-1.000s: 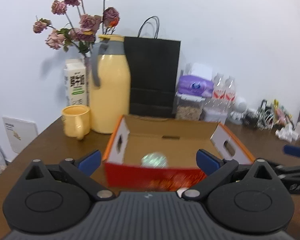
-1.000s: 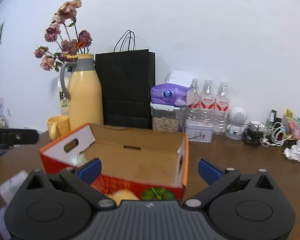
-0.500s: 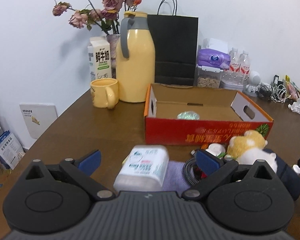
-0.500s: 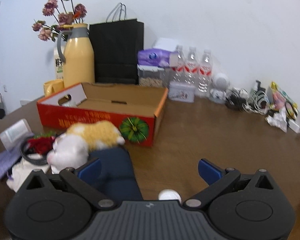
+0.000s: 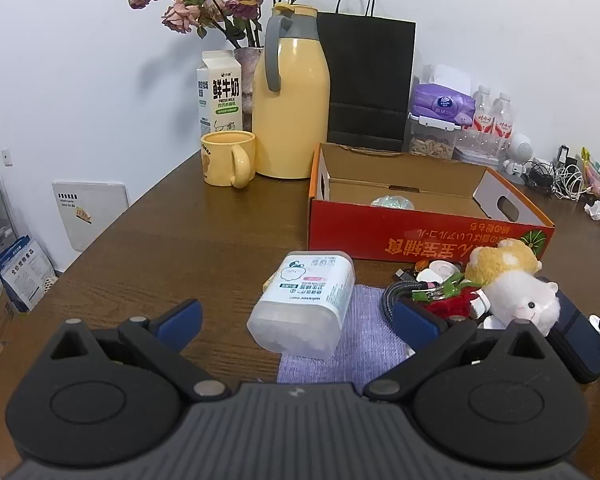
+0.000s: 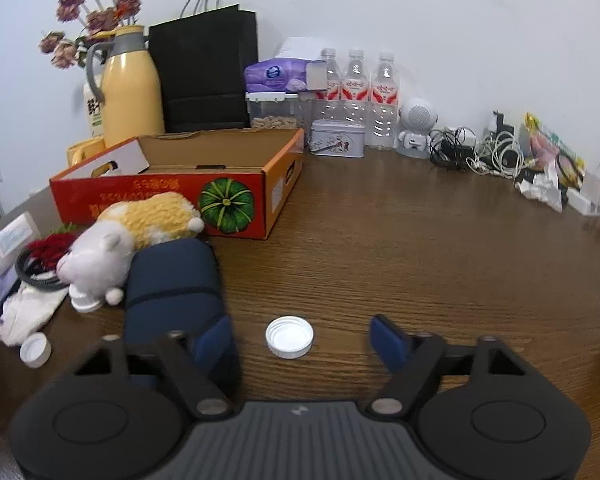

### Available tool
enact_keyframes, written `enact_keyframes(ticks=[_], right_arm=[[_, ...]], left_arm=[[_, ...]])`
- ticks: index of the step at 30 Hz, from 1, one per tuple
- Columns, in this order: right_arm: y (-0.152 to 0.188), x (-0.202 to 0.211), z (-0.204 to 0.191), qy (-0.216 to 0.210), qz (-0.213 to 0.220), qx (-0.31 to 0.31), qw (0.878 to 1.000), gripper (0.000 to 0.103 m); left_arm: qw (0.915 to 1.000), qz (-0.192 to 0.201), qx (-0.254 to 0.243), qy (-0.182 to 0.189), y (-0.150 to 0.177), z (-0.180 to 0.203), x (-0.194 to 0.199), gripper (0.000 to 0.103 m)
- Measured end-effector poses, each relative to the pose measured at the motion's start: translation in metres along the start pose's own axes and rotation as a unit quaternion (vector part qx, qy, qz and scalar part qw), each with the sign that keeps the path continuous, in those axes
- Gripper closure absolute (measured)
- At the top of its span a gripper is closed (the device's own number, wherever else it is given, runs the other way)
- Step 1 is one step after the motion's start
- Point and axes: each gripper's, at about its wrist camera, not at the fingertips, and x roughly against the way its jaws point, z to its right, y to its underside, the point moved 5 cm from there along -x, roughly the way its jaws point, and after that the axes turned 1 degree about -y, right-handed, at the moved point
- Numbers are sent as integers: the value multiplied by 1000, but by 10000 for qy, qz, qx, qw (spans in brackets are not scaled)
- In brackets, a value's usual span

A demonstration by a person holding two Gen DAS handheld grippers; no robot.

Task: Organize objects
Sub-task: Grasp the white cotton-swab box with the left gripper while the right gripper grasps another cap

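Two grippers hover over the clutter beside the orange box (image 6: 236,184). My right gripper (image 6: 302,338) is closing around the white cap (image 6: 289,337), not yet touching it. My left gripper (image 5: 296,320), spread wide, brackets the white jar (image 5: 306,300). A second ago both looked at the box; now they aim lower.

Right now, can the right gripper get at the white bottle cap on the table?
Probably yes. The white cap lies on bare table straight ahead between the right gripper's closing fingers, not yet touched. The navy pouch sits close beside the left finger and might get nudged.
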Motion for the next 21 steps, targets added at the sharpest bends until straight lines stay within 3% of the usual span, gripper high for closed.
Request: enact_keyframes(ticks=[3,8,12,21], right_arm=[[0,-7,5,-32,-75,-88,9999,46],[3,-16,2,-115,-179,-72,9997,57],[6,-22,0,-174,-247,-58,9995,75],[7,-23,-2,-101,-162,-17,9998,76]], left_arm=[[10000,-10,18,-36,1,-1,1,0],[9999,-57,65,-88,3,-4,-2,0],[9999,-99,73,-94,4,-3,-7,0],[9996,-275,-23,-62,8,4,-28,0]])
